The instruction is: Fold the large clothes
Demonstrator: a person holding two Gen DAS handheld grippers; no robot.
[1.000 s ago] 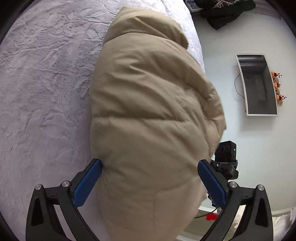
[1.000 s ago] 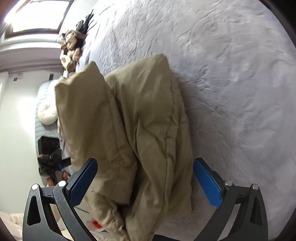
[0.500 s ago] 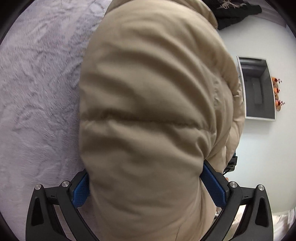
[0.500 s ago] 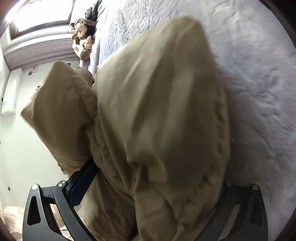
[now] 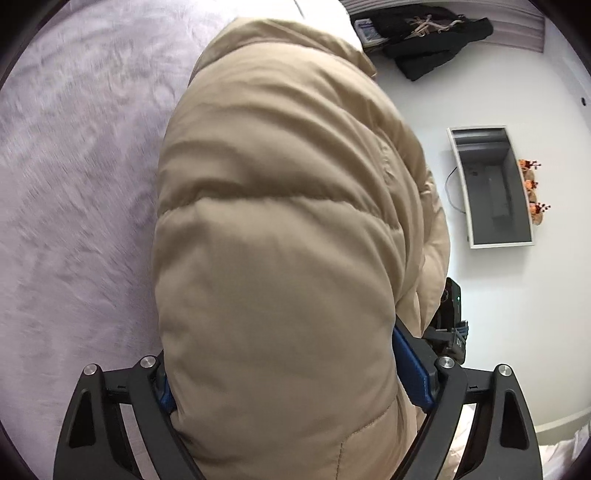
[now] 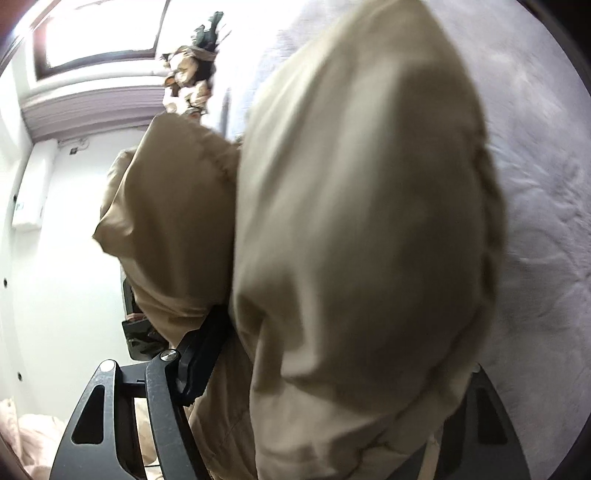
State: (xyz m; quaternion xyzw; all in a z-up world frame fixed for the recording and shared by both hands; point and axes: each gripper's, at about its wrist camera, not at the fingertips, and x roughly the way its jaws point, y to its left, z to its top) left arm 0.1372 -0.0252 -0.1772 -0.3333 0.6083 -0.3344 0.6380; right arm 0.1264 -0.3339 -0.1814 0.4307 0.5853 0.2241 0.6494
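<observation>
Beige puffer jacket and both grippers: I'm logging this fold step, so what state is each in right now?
Beige puffer jacket: bunched into a thick bundle, partly on the pale grey bedspread, a lobe sticking out beyond the bed edge.
Left gripper: jaws just closing, blue pads pressing the jacket's sides.
Right gripper: jaws just closing around the jacket; right finger hidden by fabric.

**Colours & patterns**

Puffer jacket (image 5: 280, 229): plain beige-tan, quilted w/ stitched seams, no print. Bedspread (image 5: 74, 177) beside jacket: pale lilac-grey, crinkled texture. Left gripper (image 5: 291, 373): black frame, blue pads, silver screws. Right gripper (image 6: 332, 369): black frame. Wall behind jacket: white. Tray (image 5: 491, 184) near jacket: white rim, grey inside. Clothes (image 5: 432, 33) beyond jacket: black.
</observation>
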